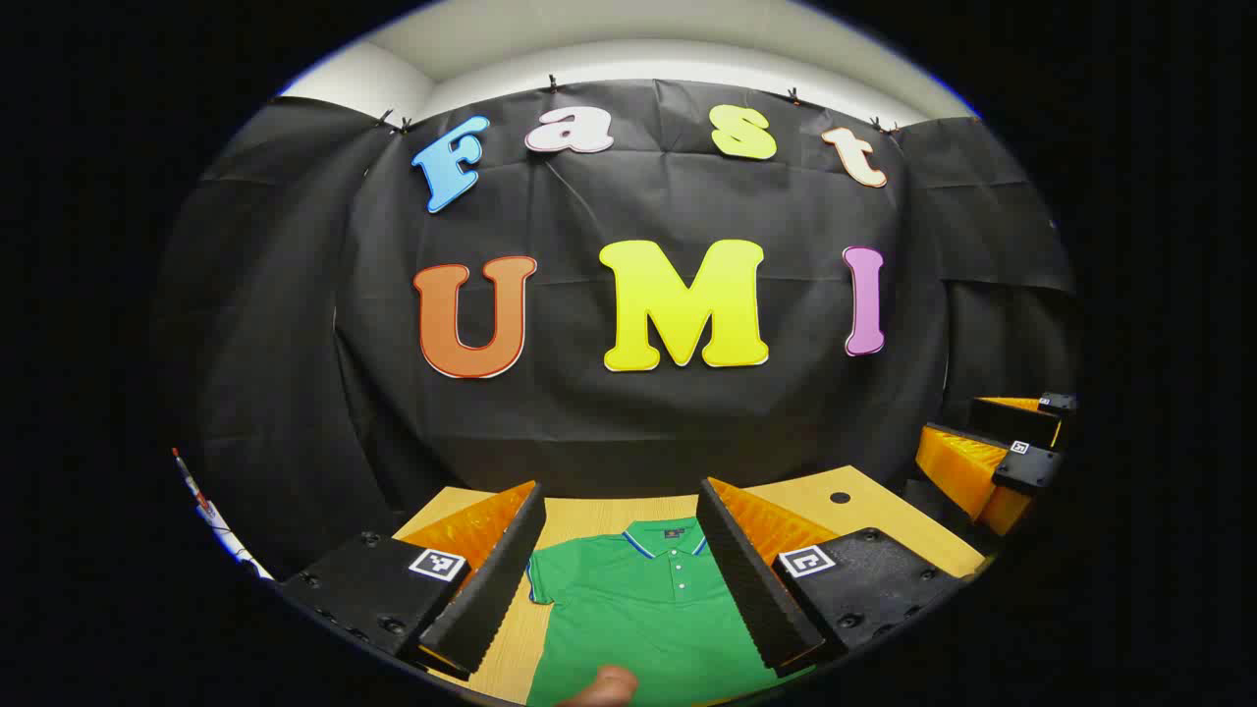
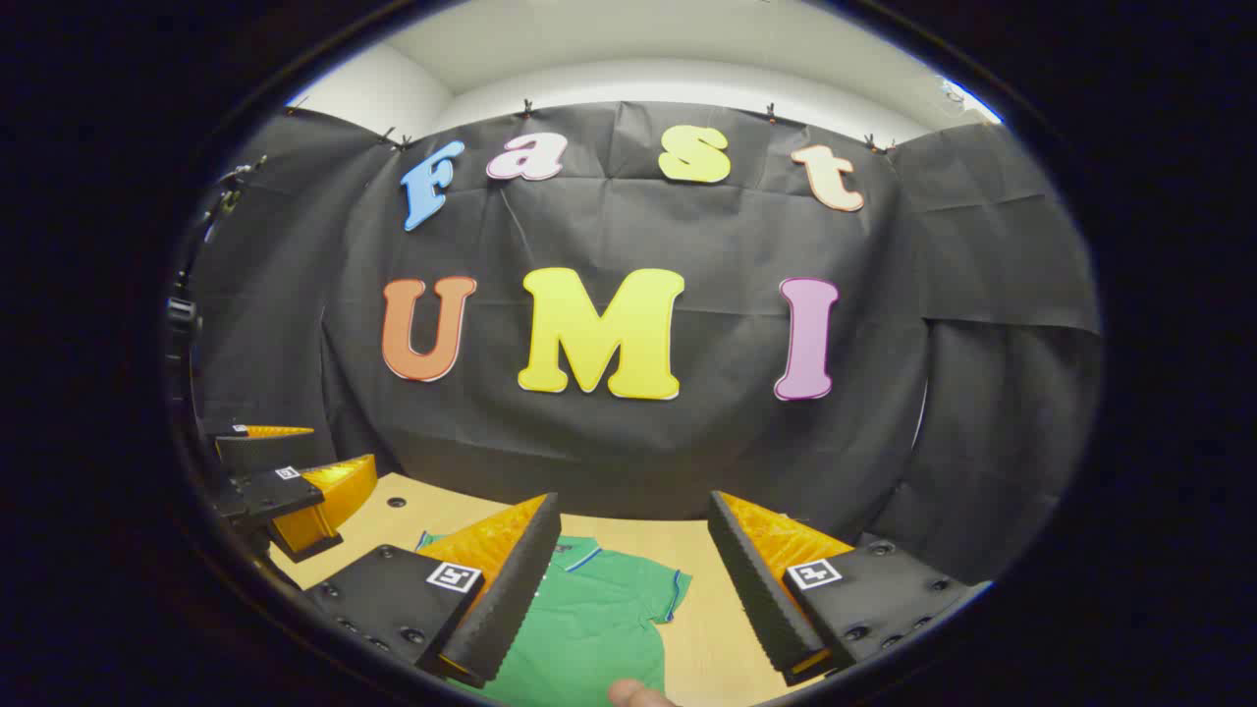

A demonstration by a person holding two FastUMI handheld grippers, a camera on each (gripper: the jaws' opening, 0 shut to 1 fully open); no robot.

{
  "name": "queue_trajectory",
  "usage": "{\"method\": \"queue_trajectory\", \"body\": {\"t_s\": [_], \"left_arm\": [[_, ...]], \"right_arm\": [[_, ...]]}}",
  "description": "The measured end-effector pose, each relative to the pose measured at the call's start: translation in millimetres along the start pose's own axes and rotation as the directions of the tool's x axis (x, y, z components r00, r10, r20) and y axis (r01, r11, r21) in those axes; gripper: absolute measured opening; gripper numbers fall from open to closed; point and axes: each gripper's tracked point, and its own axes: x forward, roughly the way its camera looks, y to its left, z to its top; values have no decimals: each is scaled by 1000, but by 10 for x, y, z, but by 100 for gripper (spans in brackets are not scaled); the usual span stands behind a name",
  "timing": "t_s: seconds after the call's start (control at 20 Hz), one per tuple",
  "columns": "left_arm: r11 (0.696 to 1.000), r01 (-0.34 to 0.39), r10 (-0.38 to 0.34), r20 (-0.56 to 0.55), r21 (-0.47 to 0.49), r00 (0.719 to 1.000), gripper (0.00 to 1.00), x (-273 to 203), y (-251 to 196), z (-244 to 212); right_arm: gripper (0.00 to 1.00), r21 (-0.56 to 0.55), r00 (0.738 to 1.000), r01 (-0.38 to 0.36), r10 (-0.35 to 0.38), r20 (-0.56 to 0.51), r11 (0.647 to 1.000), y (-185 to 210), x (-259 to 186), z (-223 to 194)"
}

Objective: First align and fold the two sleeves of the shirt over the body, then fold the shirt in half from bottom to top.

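The green shirt (image 1: 638, 609) lies flat on the wooden table (image 1: 864, 511), collar toward the far edge, both sleeves spread out and unfolded. The left gripper (image 1: 624, 579) and right gripper (image 2: 633, 589) hang above it, each with its claw spread wide and holding nothing. The first step looks not yet begun; next, each gripper would need to drop onto a sleeve (image 2: 673, 594) edge and pinch it.

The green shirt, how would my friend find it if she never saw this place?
Look at the light wooden table in front of the black cloth wall. Lying flat on it is the green short-sleeved polo shirt, between the open left tongs. Its blue-striped collar and small buttons set it apart.
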Motion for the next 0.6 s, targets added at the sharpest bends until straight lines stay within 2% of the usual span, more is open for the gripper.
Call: {"method": "queue_trajectory", "body": {"t_s": [0.05,0.1,0.2,0.3,0.35,0.4,0.6], "left_arm": [[1000,1,-1,2,3,1000,100,17,-9,8],[1000,0,0,4,2,1000,100,34,-6,-1],[1000,-2,2,2,-2,1000,100,57,-12,-21],[1000,-4,4,-7,-10,1000,100,84,-7,-47],[1000,-9,8,-13,-13,1000,100,85,12,-79],[1000,-13,13,-17,-15,1000,100,92,22,-97],[1000,-26,26,-15,-9,1000,100,99,57,-103]], "right_arm": [[96,-1,1000,-3,3,-4,1000,6,19,1],[93,-3,1000,-6,6,-5,1000,12,32,-12],[96,-5,1000,-14,14,-9,1000,36,65,-25],[93,-8,1000,-22,22,-13,1000,56,78,-41],[96,-8,1000,-27,27,-15,1000,69,83,-44],[93,-7,999,-31,31,-16,999,77,98,-55],[93,-9,998,-41,41,-38,999,130,163,-112]]}}
